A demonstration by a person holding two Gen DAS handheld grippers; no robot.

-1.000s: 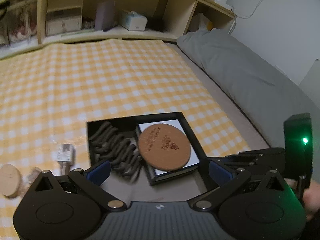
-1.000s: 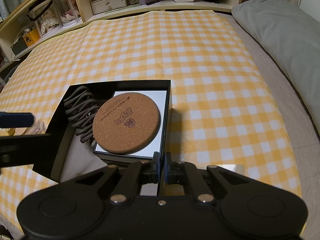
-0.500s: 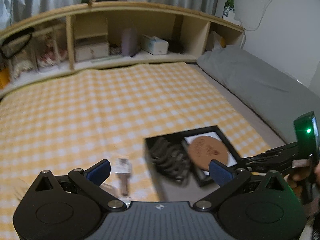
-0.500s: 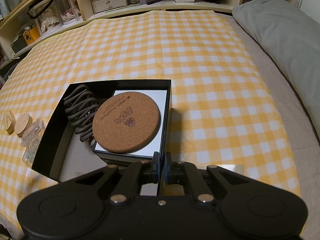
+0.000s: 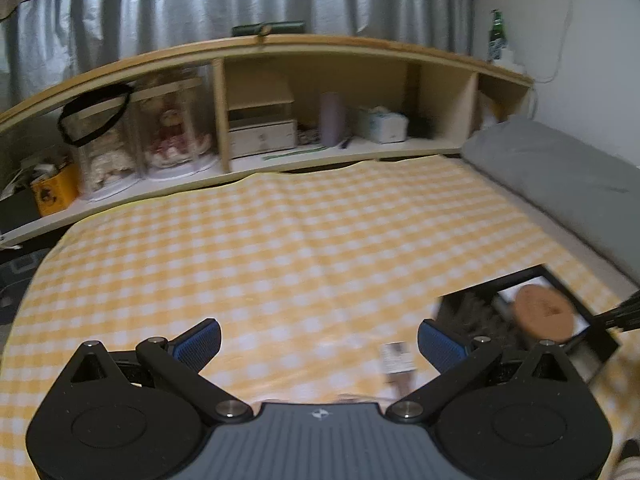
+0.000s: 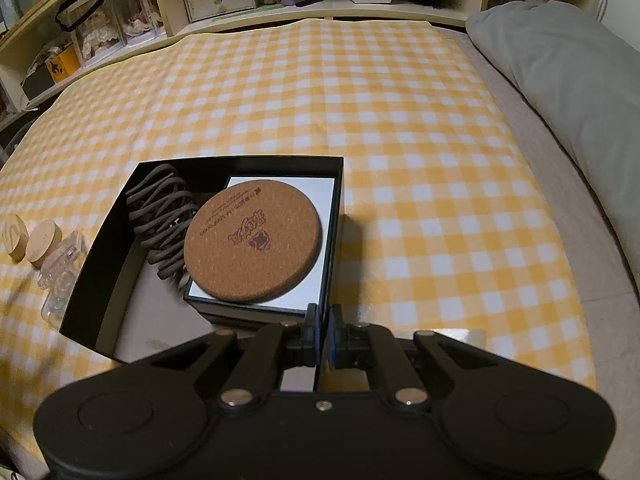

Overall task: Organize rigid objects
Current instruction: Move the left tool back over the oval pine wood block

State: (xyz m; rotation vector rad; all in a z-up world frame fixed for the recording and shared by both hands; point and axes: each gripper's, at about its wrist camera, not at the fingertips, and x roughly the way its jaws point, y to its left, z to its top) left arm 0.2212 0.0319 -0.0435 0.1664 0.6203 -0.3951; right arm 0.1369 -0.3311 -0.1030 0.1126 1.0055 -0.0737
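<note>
A black open box sits on the yellow checked cloth and holds a round cork coaster on a white-topped case, beside a coiled dark cable. My right gripper is shut on the box's near wall. My left gripper is open and empty above the cloth, left of the box. A small white plug lies just ahead of its right finger. Two wooden discs and clear plastic pieces lie left of the box.
A wooden shelf with a drawer box, a tissue box and display cases runs along the far edge. A grey pillow lies to the right. The cloth's front edge is near my right gripper.
My left gripper has swung left and pulled back from the box, which now sits at its right edge. My right gripper has stayed shut on the box wall.
</note>
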